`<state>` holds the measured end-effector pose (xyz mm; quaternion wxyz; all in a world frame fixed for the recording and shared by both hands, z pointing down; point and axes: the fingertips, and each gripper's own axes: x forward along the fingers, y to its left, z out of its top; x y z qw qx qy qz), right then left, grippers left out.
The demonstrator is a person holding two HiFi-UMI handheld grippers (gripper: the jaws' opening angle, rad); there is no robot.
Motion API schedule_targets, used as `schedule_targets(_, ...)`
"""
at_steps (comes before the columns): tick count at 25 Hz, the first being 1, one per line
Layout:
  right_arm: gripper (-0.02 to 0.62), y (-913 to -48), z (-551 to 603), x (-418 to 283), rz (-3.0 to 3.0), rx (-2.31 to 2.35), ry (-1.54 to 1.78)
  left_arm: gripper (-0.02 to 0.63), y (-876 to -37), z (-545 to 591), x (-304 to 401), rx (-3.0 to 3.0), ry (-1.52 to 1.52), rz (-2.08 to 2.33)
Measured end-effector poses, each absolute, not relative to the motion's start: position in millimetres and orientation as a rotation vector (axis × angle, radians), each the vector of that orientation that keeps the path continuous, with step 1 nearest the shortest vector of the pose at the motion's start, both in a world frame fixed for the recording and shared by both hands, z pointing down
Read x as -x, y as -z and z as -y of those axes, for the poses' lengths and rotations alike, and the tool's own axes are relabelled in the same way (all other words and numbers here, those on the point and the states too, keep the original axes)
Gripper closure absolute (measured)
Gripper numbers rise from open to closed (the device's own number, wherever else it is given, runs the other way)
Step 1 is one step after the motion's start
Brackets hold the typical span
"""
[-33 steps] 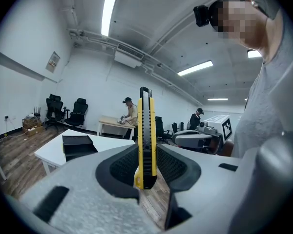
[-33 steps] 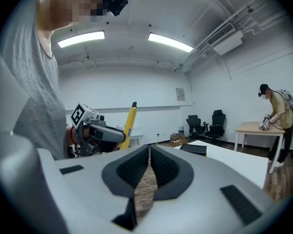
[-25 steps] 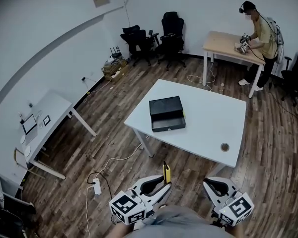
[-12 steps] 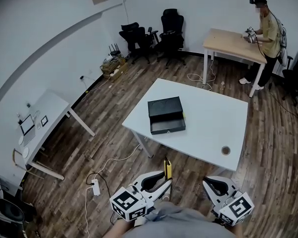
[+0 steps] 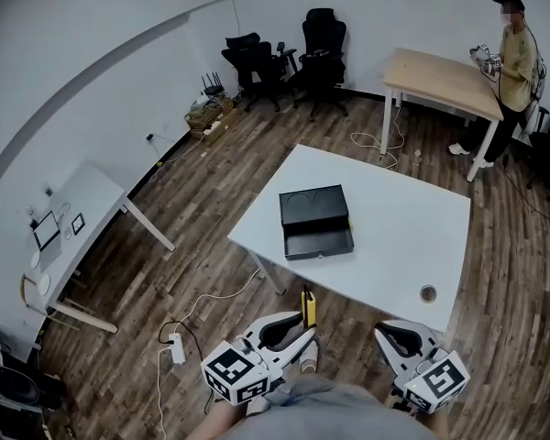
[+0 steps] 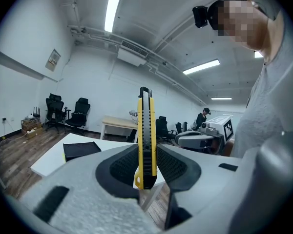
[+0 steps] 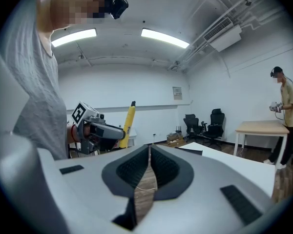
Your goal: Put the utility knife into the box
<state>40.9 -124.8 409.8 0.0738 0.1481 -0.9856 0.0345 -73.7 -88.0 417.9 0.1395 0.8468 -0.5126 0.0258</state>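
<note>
Jaws of the left gripper [image 6: 147, 165] pinch the yellow-and-black utility knife [image 6: 145, 126] upright above the wooden floor [image 5: 211, 200], well apart from the black box [image 5: 316, 221] on the white table [image 5: 412, 236], while the right gripper [image 7: 149, 156] has its jaws pressed together on nothing.

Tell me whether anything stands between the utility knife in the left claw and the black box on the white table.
Nothing visible does. The utility knife sits clamped upright in the left claw, and only floor and bare white table lie between it and the box.
</note>
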Motion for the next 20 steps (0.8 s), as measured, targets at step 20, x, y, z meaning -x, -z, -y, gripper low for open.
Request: schedule_targets(20, 0.565, -397, 212, 70, 2.944, -0.536, -0.074, 0.482, -427, 192, 172, -2.531, -0.184, 1.34)
